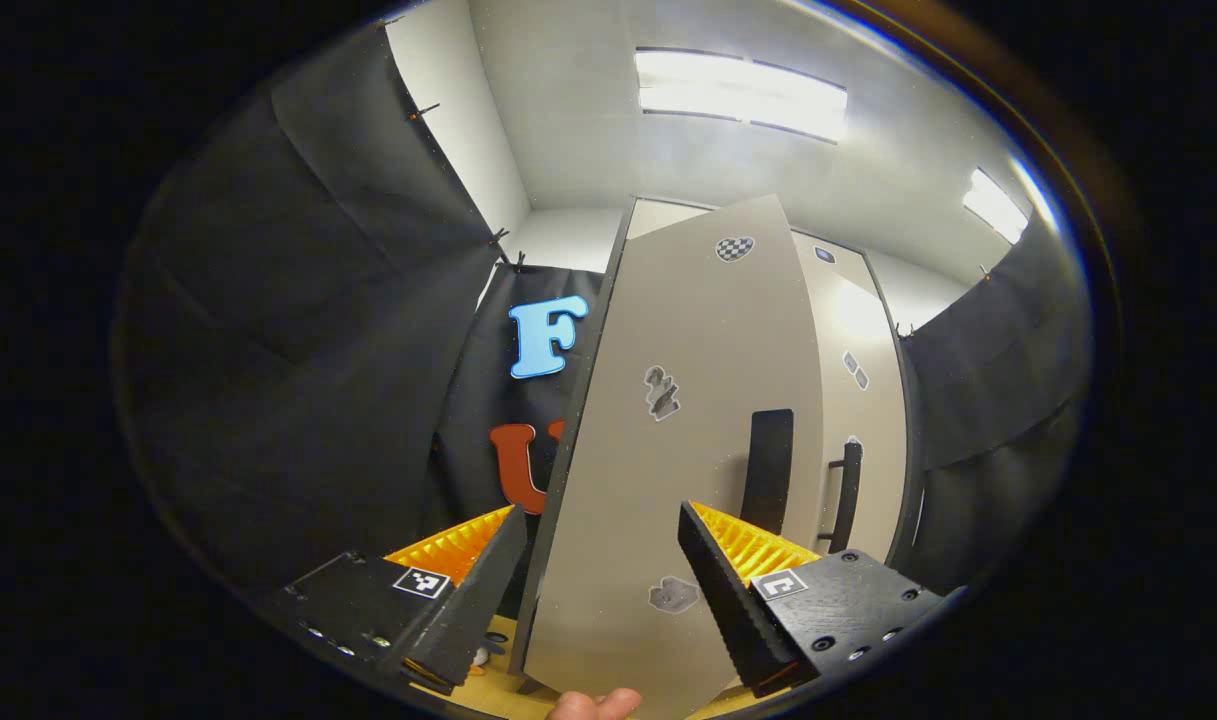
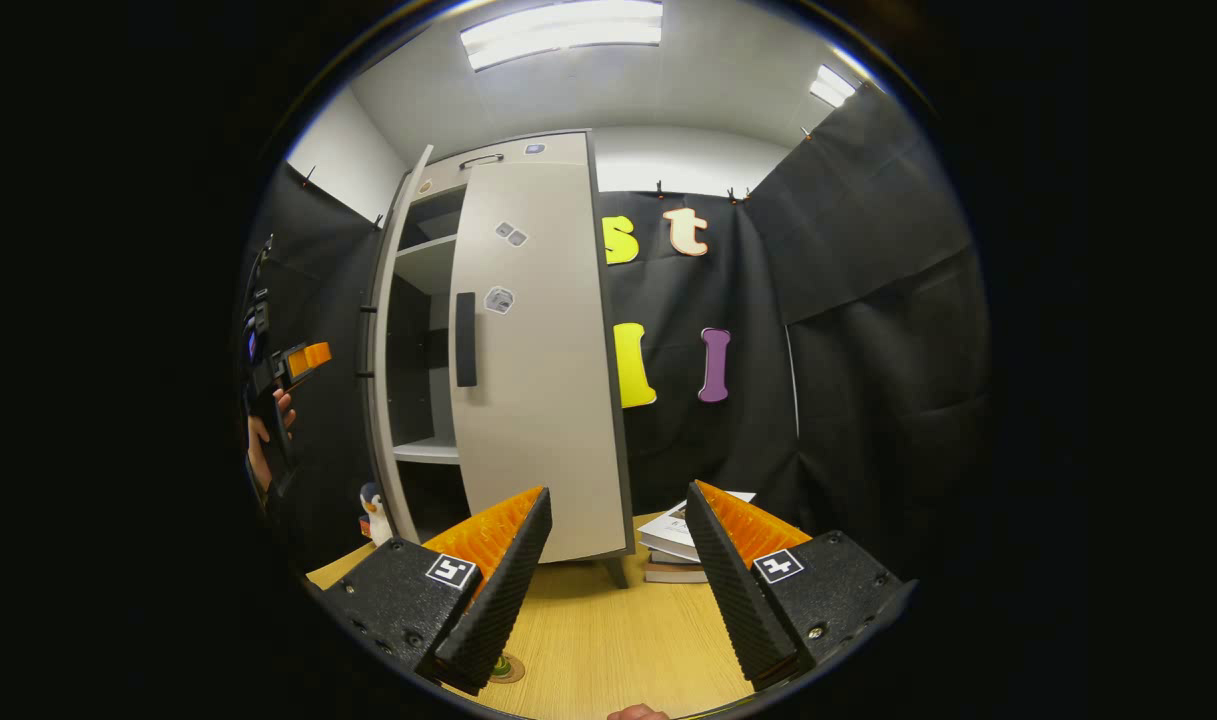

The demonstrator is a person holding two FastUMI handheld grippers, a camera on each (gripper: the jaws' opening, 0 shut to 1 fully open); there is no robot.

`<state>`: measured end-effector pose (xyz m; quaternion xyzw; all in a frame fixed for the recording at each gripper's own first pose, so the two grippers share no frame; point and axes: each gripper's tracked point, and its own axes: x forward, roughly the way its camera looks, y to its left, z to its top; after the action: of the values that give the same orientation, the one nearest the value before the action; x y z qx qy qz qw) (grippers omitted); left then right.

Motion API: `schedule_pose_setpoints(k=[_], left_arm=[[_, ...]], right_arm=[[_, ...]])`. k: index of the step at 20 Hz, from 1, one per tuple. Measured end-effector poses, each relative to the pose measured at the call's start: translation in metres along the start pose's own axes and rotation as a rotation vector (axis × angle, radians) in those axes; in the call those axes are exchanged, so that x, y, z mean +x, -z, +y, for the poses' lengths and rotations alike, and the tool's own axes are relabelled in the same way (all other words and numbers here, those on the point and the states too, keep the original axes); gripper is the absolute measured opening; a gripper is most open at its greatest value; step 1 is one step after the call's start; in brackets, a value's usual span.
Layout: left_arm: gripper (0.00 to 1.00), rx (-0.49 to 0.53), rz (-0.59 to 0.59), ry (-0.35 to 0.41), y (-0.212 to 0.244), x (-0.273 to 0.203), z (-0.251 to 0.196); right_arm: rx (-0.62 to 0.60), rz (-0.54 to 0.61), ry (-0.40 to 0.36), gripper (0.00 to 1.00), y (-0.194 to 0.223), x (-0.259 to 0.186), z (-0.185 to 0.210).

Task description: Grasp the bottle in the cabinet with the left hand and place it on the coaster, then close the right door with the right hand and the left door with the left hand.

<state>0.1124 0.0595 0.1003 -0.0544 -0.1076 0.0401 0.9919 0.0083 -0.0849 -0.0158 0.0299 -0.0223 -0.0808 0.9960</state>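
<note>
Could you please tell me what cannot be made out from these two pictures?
- Bottle and coaster: right gripper view, almost wholly hidden behind the right gripper finger; upright or not, unclear.
- Cabinet interior: left gripper view, screened by the left door.
- Left gripper: right gripper view, at the edge, too small to judge jaws.

Booth lit brightly from above by ceiling light panels (image 1: 740, 94); glare is cast on the cabinet door (image 1: 858, 320); strong fisheye bending is seen at edges; focus is kept sharp
</note>
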Motion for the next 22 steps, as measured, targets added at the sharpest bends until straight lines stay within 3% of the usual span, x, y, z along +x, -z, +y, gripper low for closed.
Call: schedule_pose_setpoints(k=[3,4,6,7,9,10,11,14,16,19,20,21,22], left_arm=[[0.99,0.038,0.025,0.001,0.004,-0.001,0.0],[0.94,0.042,0.045,0.009,0.006,-0.002,0.0],[0.94,0.043,0.092,0.035,0.016,-0.012,-0.005],[0.99,0.052,0.111,0.035,0.022,-0.021,-0.005],[0.99,0.073,0.146,0.025,0.043,-0.04,-0.005],[0.94,0.086,0.159,0.023,0.052,-0.047,-0.011],[0.99,0.102,0.17,0.024,0.061,-0.054,-0.015],[0.99,0.143,0.221,0.03,0.087,-0.079,-0.025],[0.95,0.137,0.237,0.032,0.097,-0.093,-0.032],[0.95,0.083,0.24,0.016,0.102,-0.107,-0.038],[0.99,0.065,0.24,0.014,0.108,-0.116,-0.04],[0.95,0.057,0.238,0.009,0.11,-0.12,-0.039],[0.99,0.055,0.24,0.006,0.114,-0.126,-0.038]], right_arm=[[-0.017,0.006,-0.011,0.83,0.001,0.004,0.005],[-0.02,0.004,-0.02,0.83,0.0,0.005,0.009],[-0.016,0.005,-0.04,0.83,0.001,0.008,0.016],[-0.013,0.006,-0.049,0.83,0.002,0.009,0.02],[-0.007,0.012,-0.062,0.83,0.004,0.01,0.026],[-0.009,0.014,-0.072,0.83,0.005,0.011,0.03],[-0.013,0.021,-0.08,0.83,0.006,0.012,0.033],[-0.02,0.035,-0.1,0.83,0.01,0.012,0.041],[-0.027,0.035,-0.095,0.83,0.011,0.012,0.042],[-0.053,0.033,-0.085,0.83,0.014,0.014,0.043],[-0.052,0.037,-0.09,0.83,0.015,0.014,0.045],[-0.048,0.043,-0.095,0.83,0.017,0.013,0.048],[-0.044,0.049,-0.1,0.83,0.019,0.013,0.05]])
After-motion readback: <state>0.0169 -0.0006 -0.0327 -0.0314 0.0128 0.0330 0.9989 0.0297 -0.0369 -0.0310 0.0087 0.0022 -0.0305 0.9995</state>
